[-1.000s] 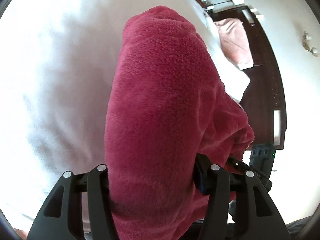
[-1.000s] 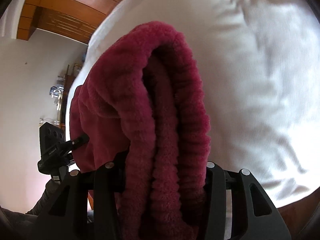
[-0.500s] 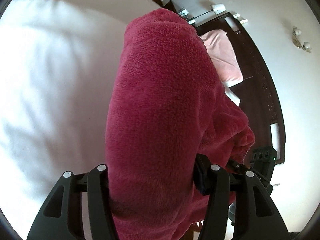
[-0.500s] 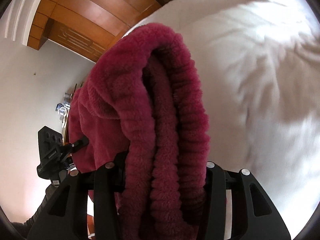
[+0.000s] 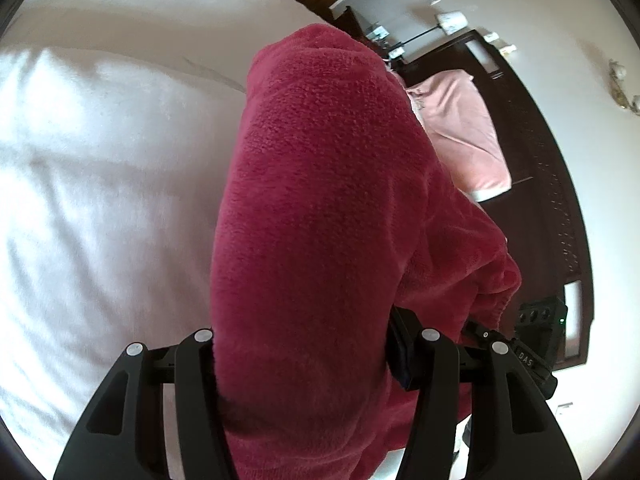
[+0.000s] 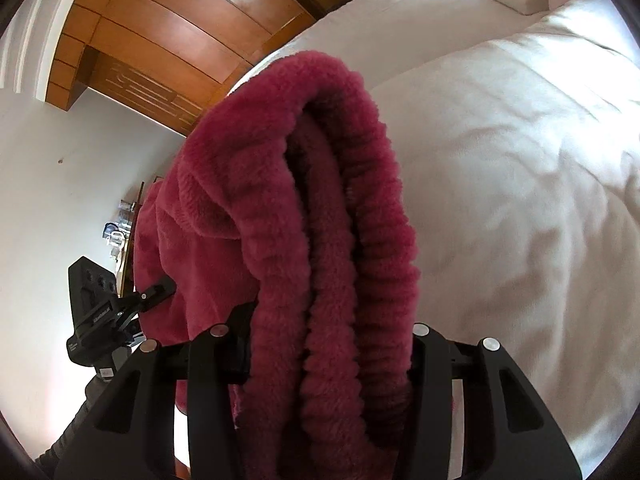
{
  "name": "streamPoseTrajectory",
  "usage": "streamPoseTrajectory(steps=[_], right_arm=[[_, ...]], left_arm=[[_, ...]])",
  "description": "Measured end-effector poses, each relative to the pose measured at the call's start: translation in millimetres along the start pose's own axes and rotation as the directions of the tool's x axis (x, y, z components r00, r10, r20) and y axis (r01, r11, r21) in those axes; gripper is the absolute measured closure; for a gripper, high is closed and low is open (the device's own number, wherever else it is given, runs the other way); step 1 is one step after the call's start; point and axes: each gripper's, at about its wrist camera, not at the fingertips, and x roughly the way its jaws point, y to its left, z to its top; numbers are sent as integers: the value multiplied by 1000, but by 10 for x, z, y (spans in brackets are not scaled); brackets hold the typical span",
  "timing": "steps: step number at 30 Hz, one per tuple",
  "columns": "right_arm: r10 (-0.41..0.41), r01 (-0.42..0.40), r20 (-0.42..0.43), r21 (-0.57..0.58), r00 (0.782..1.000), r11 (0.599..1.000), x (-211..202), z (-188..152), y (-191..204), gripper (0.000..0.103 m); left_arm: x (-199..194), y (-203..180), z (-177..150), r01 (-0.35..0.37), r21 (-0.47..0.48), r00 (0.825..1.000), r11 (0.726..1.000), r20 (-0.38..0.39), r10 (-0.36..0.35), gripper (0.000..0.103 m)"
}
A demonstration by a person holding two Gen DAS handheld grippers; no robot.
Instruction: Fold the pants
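Here the left gripper (image 5: 304, 364) is clamped on a thick bunch of the red fleece pants (image 5: 320, 200), which bulge out past its fingers. The right gripper (image 6: 320, 360) is clamped on the ribbed waistband (image 6: 360, 240) of the same pants. Both hold the cloth lifted above the white bed (image 6: 520, 160), with a pink pillow (image 5: 464, 128) near the dark headboard (image 5: 552, 184) and a wooden wardrobe (image 6: 160, 32) beyond.

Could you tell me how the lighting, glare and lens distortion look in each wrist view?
Left wrist view: the white bedding is washed out, nearly featureless; the red fleece pants stay sharp; the headboard bows with the fisheye. Right wrist view: glare patches on the wooden wardrobe, soft shadows in the bedding folds, pants ribbing crisp.
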Motion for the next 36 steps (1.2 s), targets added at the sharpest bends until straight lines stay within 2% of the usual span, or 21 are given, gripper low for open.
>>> streamPoseTrajectory(steps=[2,7,12,17,21,25,30,33,36], right_arm=[[-6,6,-7,10,1000,1000,85,-5,121,57],[-19,20,-30,40,999,999,329,104,100,57],[-41,44,-51,61,998,997,467,100,190,56],[-61,65,-52,71,997,995,678,301,365,49],[-88,91,-49,50,995,995,603,446,390,46],[-156,156,7,-16,988,988,426,439,571,46],[-261,274,127,-105,957,956,77,461,849,46],[-246,290,229,-184,942,939,-168,431,1190,46],[-210,275,244,-276,947,921,-96,410,1477,46]], left_arm=[[88,28,93,-15,-4,1000,1000,-6,15,48],[339,90,272,-53,-11,998,999,-26,52,48],[526,201,326,-88,-18,995,996,-51,87,47],[621,247,374,-108,-21,993,994,-48,107,41],[624,229,389,-127,-1,991,992,-43,127,36],[526,193,375,-136,-1,990,991,-34,136,36],[330,151,274,-153,14,988,988,8,153,38],[172,52,204,-202,44,978,978,57,200,38],[-4,-74,120,-247,87,965,965,118,236,38]])
